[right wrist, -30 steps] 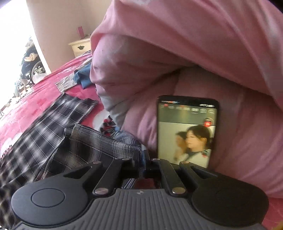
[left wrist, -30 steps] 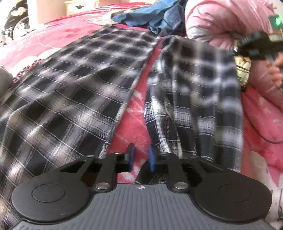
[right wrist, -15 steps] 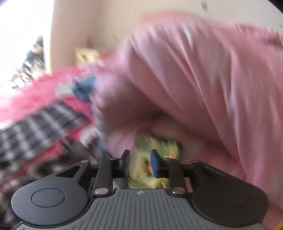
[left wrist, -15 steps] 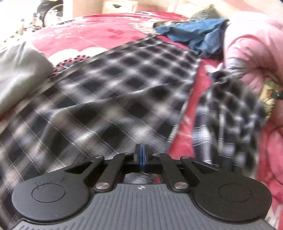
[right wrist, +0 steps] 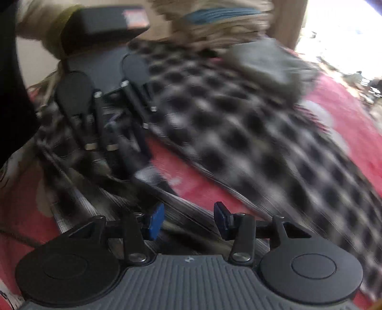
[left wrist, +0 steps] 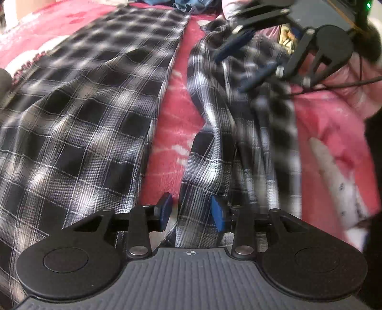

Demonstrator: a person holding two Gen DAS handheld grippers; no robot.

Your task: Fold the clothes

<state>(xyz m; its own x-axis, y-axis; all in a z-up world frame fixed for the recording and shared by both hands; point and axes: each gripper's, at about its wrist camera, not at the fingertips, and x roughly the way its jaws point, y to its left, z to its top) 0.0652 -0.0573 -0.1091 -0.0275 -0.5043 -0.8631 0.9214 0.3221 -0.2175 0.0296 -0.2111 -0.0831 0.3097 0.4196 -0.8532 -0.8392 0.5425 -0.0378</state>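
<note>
Black-and-white plaid trousers lie on a red blanket (left wrist: 172,114). One leg (left wrist: 83,107) lies flat on the left and the other leg (left wrist: 214,119) is rumpled on the right. My left gripper (left wrist: 192,212) is low over the near end of the rumpled leg. Its jaws are opening, and an edge of plaid lies between the blue pads (left wrist: 164,209) without being pressed. My right gripper (left wrist: 243,63) hovers over the far part of that leg, blurred. Its jaws are opening with nothing gripped. The right wrist view shows my right gripper (right wrist: 188,219) facing my left gripper (right wrist: 129,162) across the plaid (right wrist: 238,124).
A pink quilt (left wrist: 346,90) rises at the right, with a phone (left wrist: 286,38) leaning on it and a black cable (left wrist: 346,83) across it. Blue jeans (left wrist: 188,4) lie at the far end. A grey folded garment (right wrist: 269,62) sits beyond the flat leg.
My right gripper swung away from the phone and quilt, rolled over and came above the trousers with its jaws parting. My left gripper shut, shifted sideways, then opened again.
</note>
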